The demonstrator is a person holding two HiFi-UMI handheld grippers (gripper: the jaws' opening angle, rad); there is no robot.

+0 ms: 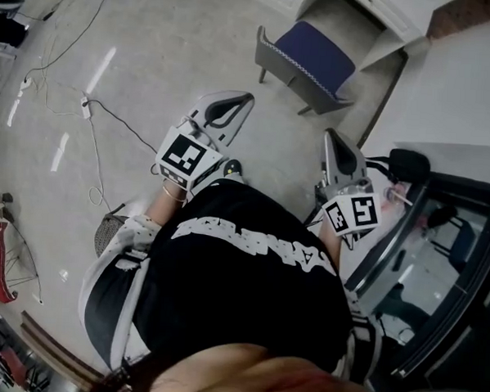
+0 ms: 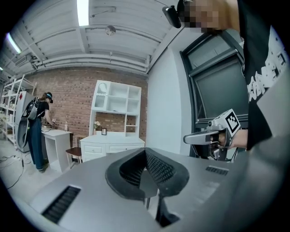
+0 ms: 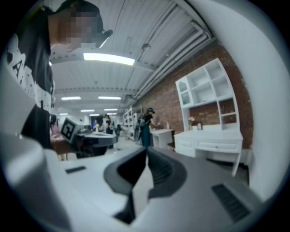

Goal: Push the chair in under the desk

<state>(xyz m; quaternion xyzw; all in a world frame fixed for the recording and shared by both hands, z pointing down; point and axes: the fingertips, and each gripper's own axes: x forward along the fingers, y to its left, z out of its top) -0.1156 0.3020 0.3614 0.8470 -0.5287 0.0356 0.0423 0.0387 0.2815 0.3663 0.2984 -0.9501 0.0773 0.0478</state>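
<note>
Both grippers are shut and empty: left gripper and right gripper have their jaws together with nothing between them, and both point roughly level and forward.

The chair stands on the floor ahead of both, apart from them and not yet touched. Its blue seat sits partly beside the white desk, which lies beyond it at upper right.

The chair's grey near edge runs upper-left to lower-right across the head view, facing the grippers. The left gripper looks nearer that edge's left corner, the right gripper its right end. The push probably goes forward and rightward, toward the desk.
</note>
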